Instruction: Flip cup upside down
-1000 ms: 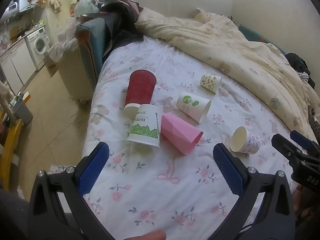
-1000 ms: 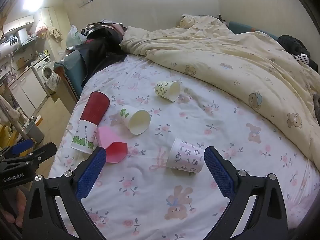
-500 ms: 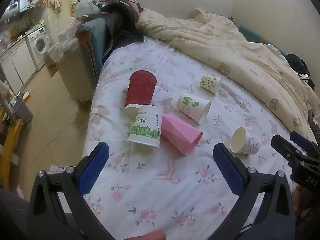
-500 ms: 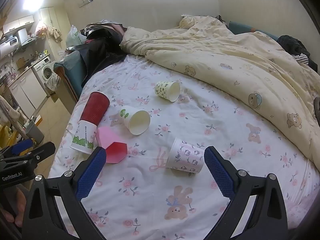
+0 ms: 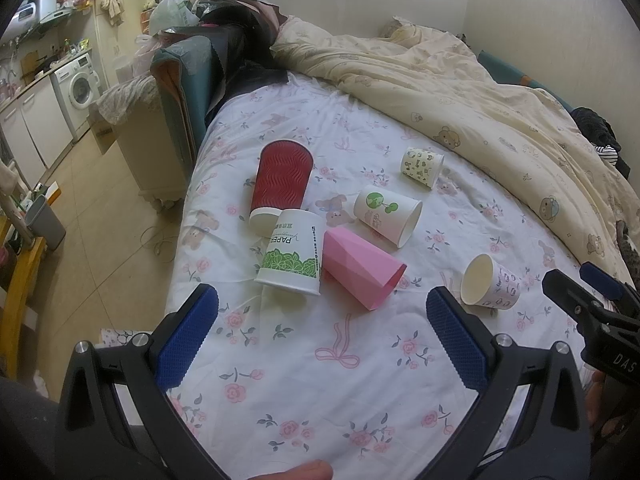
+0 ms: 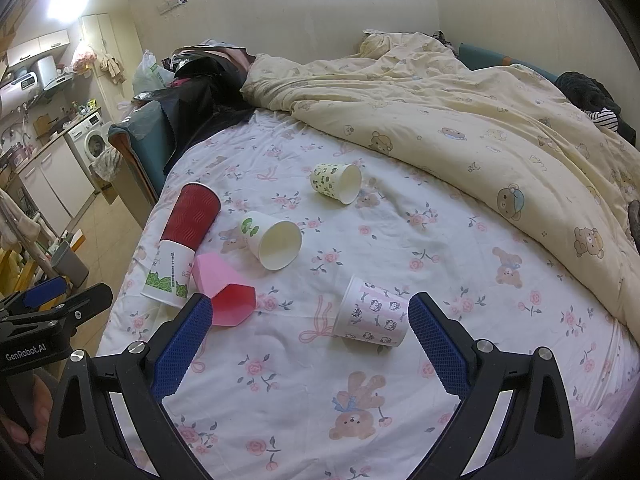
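Note:
Several cups lie on their sides on the floral bed sheet (image 5: 320, 380): a red ribbed cup (image 5: 282, 184), a white "PAPER" cup with green leaves (image 5: 292, 256), a pink faceted cup (image 5: 360, 268), a white cup with a green tree (image 5: 386, 214), a small patterned cup (image 5: 422, 166) and a small cat-print cup (image 5: 490, 282). My left gripper (image 5: 320, 332) is open and empty, just short of the pink cup. My right gripper (image 6: 308, 344) is open and empty, with the cat-print cup (image 6: 372, 318) lying between its blue pads.
A cream bear-print duvet (image 6: 460, 128) is bunched over the far and right side of the bed. The bed's left edge drops to a tiled floor (image 5: 92, 208) with a grey bin (image 5: 46, 220), a washing machine (image 5: 80, 88) and a teal headboard piece (image 5: 180, 92).

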{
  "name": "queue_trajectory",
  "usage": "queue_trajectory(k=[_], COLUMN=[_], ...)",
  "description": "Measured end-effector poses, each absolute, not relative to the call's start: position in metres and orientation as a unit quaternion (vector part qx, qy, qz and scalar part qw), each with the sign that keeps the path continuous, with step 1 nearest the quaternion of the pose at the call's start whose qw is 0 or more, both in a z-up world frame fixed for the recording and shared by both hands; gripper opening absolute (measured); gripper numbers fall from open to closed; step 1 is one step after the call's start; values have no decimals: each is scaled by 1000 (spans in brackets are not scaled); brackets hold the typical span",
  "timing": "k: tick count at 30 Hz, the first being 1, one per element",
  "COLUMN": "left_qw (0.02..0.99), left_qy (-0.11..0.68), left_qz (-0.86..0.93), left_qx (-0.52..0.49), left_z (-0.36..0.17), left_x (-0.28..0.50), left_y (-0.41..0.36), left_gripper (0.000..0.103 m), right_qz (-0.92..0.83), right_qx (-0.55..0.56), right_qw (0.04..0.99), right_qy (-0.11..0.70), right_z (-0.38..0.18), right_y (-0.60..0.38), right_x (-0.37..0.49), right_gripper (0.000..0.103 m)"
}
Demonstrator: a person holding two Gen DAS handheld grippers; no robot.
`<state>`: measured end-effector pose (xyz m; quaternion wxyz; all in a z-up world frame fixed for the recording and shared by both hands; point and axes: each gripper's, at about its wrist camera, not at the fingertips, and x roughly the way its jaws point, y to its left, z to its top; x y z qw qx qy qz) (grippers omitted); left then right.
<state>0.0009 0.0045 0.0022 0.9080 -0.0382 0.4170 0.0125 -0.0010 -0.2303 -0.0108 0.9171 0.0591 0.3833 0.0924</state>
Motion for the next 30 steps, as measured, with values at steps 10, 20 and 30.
queue_trajectory(k=[10, 20, 30], left_qw=[907, 908, 907], left_qy=[418, 418, 419], left_qz=[11, 11, 12], left_qx=[-38, -38, -37], left_z=[1, 1, 0], left_x=[0, 0, 0], left_y=[6, 5, 5], left_gripper=[103, 103, 103], right_qz=[92, 92, 92], right_qx=[59, 59, 59], right_qw=[917, 917, 917], right_qy=[384, 383, 384], right_z=[-11, -11, -11], right_y=[-230, -230, -230], right_x=[-1, -1, -1], right_gripper=[101, 101, 101])
